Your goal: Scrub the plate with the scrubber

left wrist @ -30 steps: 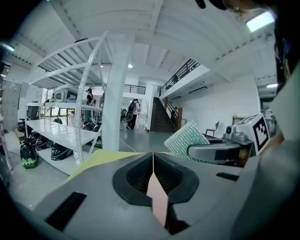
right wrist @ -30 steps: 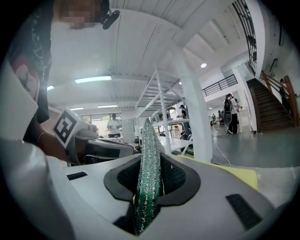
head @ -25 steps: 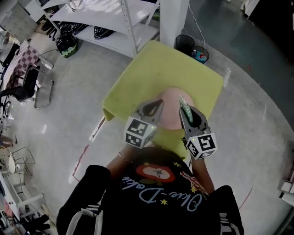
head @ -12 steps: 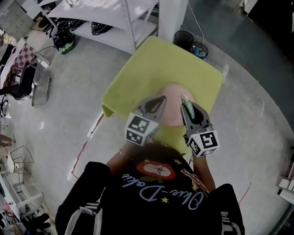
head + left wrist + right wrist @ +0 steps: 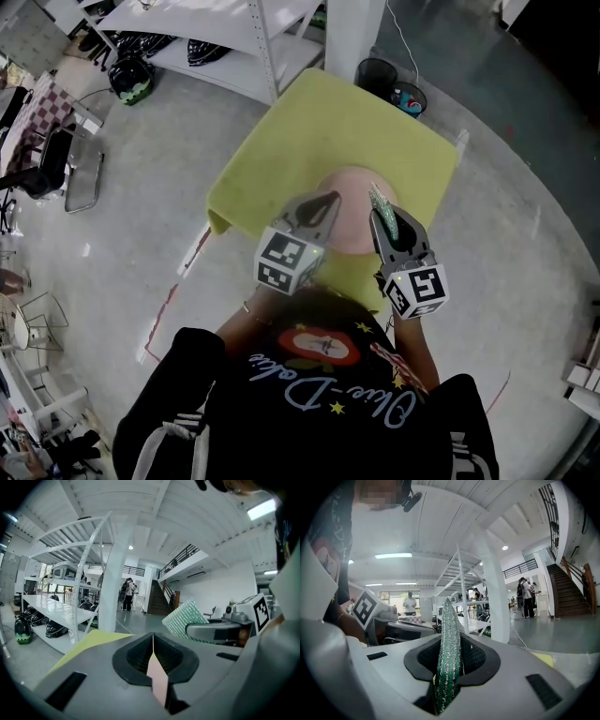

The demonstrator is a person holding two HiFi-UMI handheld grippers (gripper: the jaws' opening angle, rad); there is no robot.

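Note:
A pink round plate (image 5: 352, 220) is over the yellow-green table (image 5: 309, 131). My left gripper (image 5: 322, 208) is shut on the plate's near left rim. In the left gripper view the plate (image 5: 157, 682) shows edge-on as a thin pink sliver pinched between the shut jaws of the left gripper (image 5: 153, 644). My right gripper (image 5: 382, 217) is shut on a green glittery scrubber (image 5: 377, 199), which sticks out over the plate's right side. In the right gripper view the scrubber (image 5: 449, 648) stands upright in the right gripper (image 5: 450, 644). The scrubber (image 5: 183, 619) is also seen from the left.
White shelving (image 5: 234, 47) and a white pillar (image 5: 352, 37) stand beyond the table. Two dark bins (image 5: 380, 75) sit by the table's far corner. Chairs (image 5: 56, 169) are off to the left. People (image 5: 526, 597) stand far away across the hall.
Both grippers have kept their holds. The left gripper and the plate have drifted slightly to the right; the right gripper has hardly moved.

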